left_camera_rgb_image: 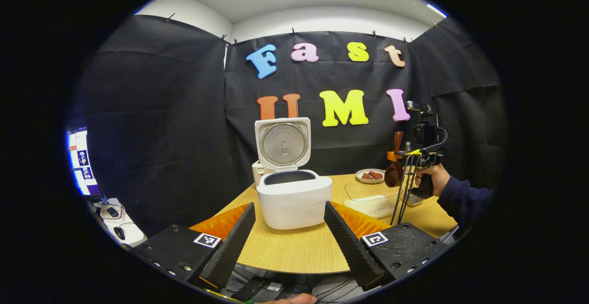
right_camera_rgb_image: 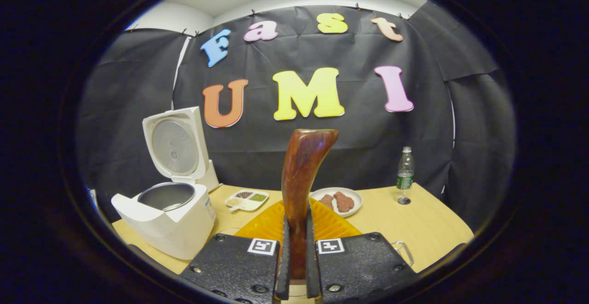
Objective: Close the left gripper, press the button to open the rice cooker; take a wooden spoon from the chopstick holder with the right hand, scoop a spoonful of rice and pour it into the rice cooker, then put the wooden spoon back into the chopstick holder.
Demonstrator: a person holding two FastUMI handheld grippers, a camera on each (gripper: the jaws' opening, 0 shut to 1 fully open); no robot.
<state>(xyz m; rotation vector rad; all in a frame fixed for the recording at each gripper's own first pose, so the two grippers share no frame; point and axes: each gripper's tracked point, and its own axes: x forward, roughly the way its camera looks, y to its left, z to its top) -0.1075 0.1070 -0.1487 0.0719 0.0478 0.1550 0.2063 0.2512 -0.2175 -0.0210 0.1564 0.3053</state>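
Wooden spoon upright, clamped between right hand-held gripper fingers, left hand-held gripper spread wide, rice cooker open

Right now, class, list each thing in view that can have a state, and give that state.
rice cooker: lid up, pot open.
wooden spoon: clamped in the right gripper, handle pointing up.
right gripper: shut on the spoon.
left gripper: open, holding nothing.
water bottle: upright, capped.
plate: holding food.

White rice cooker, reddish-brown wooden spoon, pale wood-grain table, ribbed orange mat
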